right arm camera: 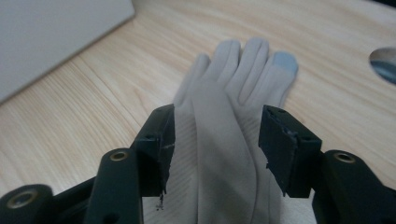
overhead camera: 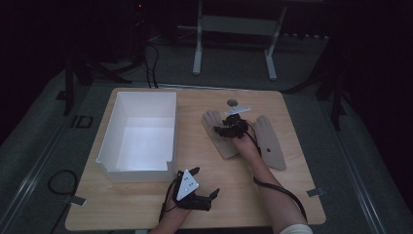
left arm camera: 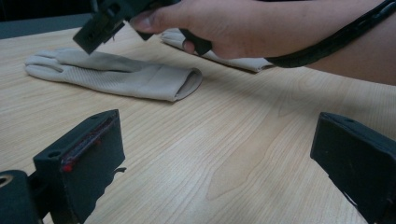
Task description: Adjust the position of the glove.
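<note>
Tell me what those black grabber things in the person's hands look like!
Each hand holds a black tool with two blocky jaws. The left gripper wears a pale grey three-cornered plate with small dots on top, and one of its pads has a thin red edge. The right gripper has a grey plate too, plus a thick black cable trailing along the arm. A light sleeve shows at the right elbow.

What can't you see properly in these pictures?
- High view: the right gripper and hand cover the middle of the left glove, so any pinch is hidden.
- Right gripper view: the bottom edge cuts off that glove's cuff.
- Left gripper view: the hand hides most of the far glove.
- High view: the small round thing is too small to name.
- High view: the room behind is too dark.
</note>
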{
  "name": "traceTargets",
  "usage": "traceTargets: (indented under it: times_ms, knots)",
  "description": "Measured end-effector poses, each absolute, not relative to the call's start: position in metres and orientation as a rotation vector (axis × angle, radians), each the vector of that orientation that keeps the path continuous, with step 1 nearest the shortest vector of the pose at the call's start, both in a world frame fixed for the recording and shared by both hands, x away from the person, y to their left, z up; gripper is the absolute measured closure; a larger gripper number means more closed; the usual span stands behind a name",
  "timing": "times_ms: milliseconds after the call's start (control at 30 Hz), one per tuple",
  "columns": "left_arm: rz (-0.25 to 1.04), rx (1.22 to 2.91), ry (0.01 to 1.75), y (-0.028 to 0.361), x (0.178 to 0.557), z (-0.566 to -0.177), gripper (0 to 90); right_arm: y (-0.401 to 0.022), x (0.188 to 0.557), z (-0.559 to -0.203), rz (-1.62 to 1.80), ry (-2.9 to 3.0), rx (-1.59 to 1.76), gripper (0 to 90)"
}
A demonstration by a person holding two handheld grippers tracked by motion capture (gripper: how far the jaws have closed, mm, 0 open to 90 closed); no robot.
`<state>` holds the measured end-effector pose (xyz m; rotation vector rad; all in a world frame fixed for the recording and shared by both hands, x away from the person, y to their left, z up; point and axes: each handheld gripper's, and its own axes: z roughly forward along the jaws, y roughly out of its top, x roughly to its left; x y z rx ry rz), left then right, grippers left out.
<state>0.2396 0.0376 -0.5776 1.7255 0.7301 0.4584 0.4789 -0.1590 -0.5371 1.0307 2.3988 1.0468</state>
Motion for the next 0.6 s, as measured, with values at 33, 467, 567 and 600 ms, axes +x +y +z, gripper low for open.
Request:
traceTargets:
  times_ms: [33, 467, 567, 600]
  knots:
    - [0.455, 1.725, 0.73, 0.038, 0.24, -0.578, 2.9, -0.157, 0.481, -0.543, 1.014, 2.411, 1.024, 47.4]
    - [0.458, 1.723, 0.732, 0.038, 0.24, -0.578, 3.0, -0.153, 0.481, -0.559, 0.917, 2.479, 1.001, 71.5]
    - [0.459, 1.724, 0.732, 0.038, 0.24, -0.578, 2.9, -0.152, 0.481, -0.559, 0.931, 2.461, 1.059, 76.4]
    - [0.459, 1.724, 0.73, 0.038, 0.239, -0.578, 3.0, -0.152, 0.481, -0.559, 0.939, 2.451, 1.083, 77.7]
